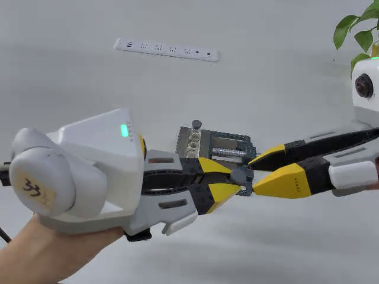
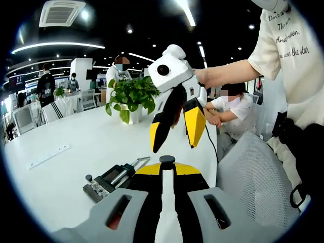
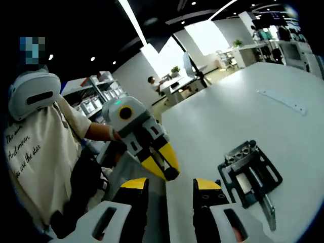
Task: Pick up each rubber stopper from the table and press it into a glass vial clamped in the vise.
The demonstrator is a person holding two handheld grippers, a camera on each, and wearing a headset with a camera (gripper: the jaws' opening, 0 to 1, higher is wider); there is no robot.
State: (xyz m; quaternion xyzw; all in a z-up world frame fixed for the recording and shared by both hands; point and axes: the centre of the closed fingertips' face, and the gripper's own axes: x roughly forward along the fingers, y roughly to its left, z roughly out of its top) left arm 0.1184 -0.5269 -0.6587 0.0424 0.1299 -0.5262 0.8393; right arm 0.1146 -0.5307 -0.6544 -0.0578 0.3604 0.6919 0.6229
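L gripper (image 1: 228, 177) jaws pressed together, pinching a dark grey rubber stopper (image 1: 240, 175) at their very tips. Stopper sits proud of the yellow pads, round face showing. In the left gripper view the same stopper caps the closed jaw ends.

R gripper (image 1: 253, 176) jaws spread wide, nothing between the pads. Its tips point at the L gripper's tips. The held stopper is right at the mouth of the R gap, upper R jaw above it and lower R jaw below. Can't tell if R touches the stopper or the L pads. In the left gripper view they look just apart.

Both grippers meet on the near side of the vise (image 1: 222, 149), off the table (image 1: 284, 94), with the held stopper just in front of the vise's near edge. Vise rests flat on the table, screw and handle end twd the R gripper.

A 2nd dark stopper (image 1: 196, 124) stands on top of clear glass clamped at the vise's end away from the R gripper. Glass detail too small to make out.

Power strip (image 1: 166, 49) lies well beyond the vise. Potted plant (image 1: 355, 29) further off, past the vise on the R gripper's side.
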